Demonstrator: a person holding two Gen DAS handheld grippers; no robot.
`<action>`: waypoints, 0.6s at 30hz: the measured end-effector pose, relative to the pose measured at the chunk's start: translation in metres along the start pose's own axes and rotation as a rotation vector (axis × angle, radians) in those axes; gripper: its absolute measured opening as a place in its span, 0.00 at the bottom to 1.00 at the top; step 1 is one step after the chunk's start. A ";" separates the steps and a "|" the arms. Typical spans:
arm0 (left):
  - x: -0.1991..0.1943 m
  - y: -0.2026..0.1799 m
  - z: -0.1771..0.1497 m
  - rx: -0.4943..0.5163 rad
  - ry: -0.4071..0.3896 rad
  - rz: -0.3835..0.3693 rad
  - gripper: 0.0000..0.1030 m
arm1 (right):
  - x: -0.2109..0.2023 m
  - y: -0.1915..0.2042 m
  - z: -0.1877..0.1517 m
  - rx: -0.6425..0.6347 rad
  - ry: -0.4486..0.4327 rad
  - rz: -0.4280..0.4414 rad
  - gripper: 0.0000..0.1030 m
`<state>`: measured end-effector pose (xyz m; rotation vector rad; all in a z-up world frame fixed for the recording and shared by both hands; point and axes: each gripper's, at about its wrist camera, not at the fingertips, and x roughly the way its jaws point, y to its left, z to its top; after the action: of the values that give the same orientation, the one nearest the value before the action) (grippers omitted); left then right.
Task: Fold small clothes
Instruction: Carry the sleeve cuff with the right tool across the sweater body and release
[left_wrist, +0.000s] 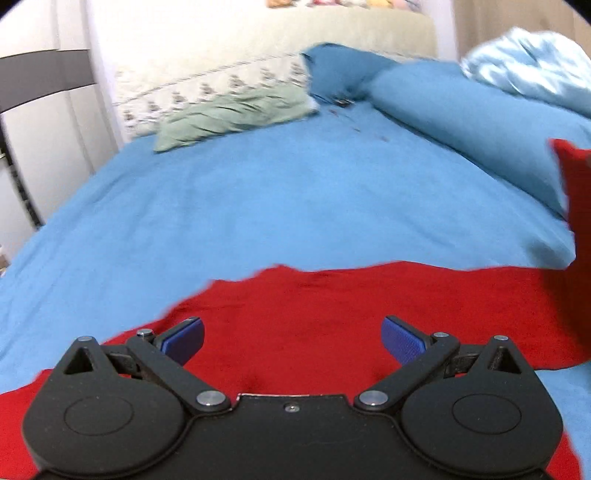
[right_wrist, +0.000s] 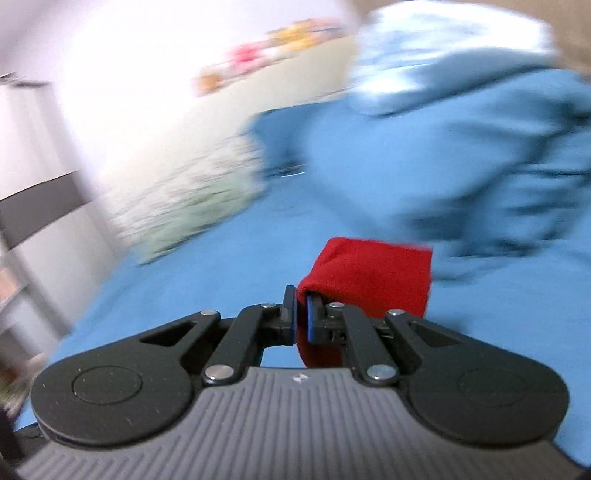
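A red garment (left_wrist: 351, 314) lies spread on the blue bed sheet (left_wrist: 258, 206) in the left wrist view. My left gripper (left_wrist: 291, 338) hovers over its near part, jaws wide open, nothing between the blue pads (left_wrist: 404, 341). At the right edge a raised flap of the same red cloth (left_wrist: 576, 192) stands up off the bed. In the blurred right wrist view my right gripper (right_wrist: 302, 314) is shut on a corner of the red garment (right_wrist: 373, 275), which drapes over the right finger and is lifted above the sheet.
A green-grey pillow (left_wrist: 236, 116) and a patterned white pillow (left_wrist: 210, 86) lie at the bed's head. A rolled blue duvet (left_wrist: 461, 122) and pale blue bedding (left_wrist: 528, 62) lie at the right. A white wardrobe (left_wrist: 48, 147) stands left of the bed.
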<state>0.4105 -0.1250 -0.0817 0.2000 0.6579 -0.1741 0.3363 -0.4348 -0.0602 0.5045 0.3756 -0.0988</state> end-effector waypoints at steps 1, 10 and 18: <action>-0.002 0.016 -0.003 -0.020 0.003 -0.009 1.00 | 0.010 0.022 -0.007 -0.023 0.024 0.056 0.20; -0.001 0.097 -0.047 -0.157 0.106 0.001 1.00 | 0.096 0.124 -0.158 -0.227 0.317 0.195 0.20; -0.013 0.069 -0.045 -0.070 0.060 -0.053 1.00 | 0.065 0.117 -0.176 -0.383 0.288 0.151 0.91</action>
<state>0.3897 -0.0465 -0.0996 0.1212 0.7282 -0.1965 0.3607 -0.2465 -0.1734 0.1655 0.6213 0.1921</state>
